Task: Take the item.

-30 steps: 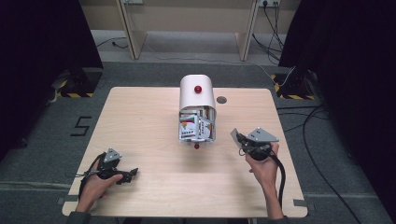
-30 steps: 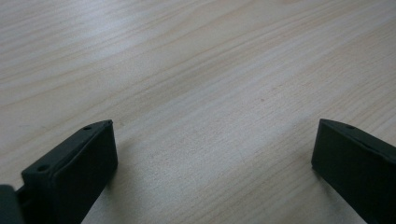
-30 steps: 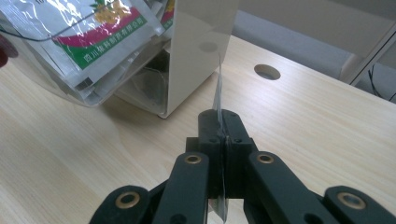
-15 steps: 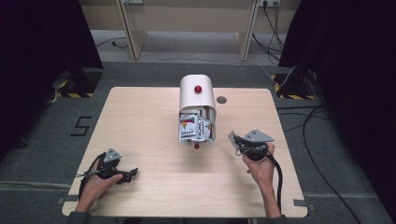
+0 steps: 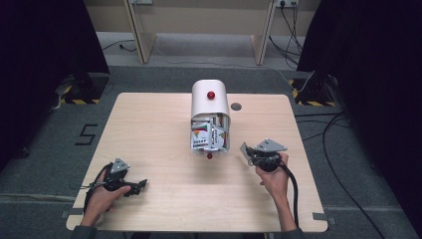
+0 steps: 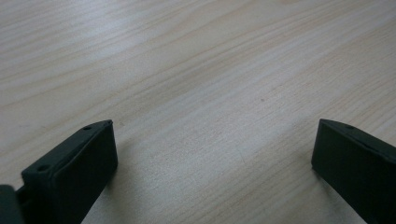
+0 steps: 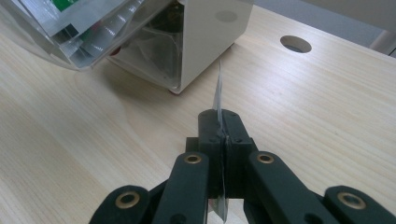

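Observation:
A white round-topped box with a red knob stands at the middle of the table, and its clear front flap hangs open over several colourful packets. The same box fills the top of the right gripper view. My right gripper is shut on a thin silvery packet, seen edge-on and sticking up past the jaws. From above, the right gripper sits just right of the flap. Near the front left, my left gripper rests low on the wood; its jaws stand wide apart with nothing between them.
A round cable hole lies in the table right of the box, also seen as the hole. A small red knob pokes out at the flap's front edge. Cables trail on the floor to the right.
My right gripper has sunk a little toward the table with the packet still in it. The left gripper has stayed put.

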Available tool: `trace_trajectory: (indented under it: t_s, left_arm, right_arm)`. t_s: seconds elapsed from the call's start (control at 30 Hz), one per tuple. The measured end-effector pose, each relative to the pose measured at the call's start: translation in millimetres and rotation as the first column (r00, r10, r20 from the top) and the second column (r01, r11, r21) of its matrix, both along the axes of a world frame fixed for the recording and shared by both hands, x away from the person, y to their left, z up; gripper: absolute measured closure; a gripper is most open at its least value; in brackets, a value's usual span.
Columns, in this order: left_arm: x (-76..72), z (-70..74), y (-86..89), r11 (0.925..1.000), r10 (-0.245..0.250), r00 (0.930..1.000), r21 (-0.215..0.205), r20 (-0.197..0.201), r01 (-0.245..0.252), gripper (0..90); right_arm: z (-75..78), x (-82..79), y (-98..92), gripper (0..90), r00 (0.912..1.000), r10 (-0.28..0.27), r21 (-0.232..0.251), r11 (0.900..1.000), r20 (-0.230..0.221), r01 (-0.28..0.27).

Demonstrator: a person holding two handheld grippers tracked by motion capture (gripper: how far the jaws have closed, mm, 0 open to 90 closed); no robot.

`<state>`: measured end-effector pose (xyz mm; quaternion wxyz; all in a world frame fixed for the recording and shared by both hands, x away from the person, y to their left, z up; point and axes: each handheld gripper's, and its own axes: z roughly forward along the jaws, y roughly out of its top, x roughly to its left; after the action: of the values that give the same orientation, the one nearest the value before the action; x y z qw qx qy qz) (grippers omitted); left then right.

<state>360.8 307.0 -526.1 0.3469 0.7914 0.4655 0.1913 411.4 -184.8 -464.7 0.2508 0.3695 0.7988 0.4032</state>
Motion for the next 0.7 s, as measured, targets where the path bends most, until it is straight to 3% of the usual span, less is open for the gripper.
trace_trajectory:
  t_s: [0.23,0.7]
  left_arm:
    - [0.0,0.0,0.0,1.0000,0.000,1.0000,0.000,0.000,0.000,0.0]
    - [0.0,0.0,0.0,1.0000,0.000,1.0000,0.000,0.000,0.000,0.0]
  right_arm:
    - [-11.4,6.4,0.5,89.3,0.9995,-0.005,-0.004,1.000,-0.031,0.005]
    - [-17.7,13.0,-8.5,89.3,0.9984,-0.041,0.002,0.999,-0.039,0.041]
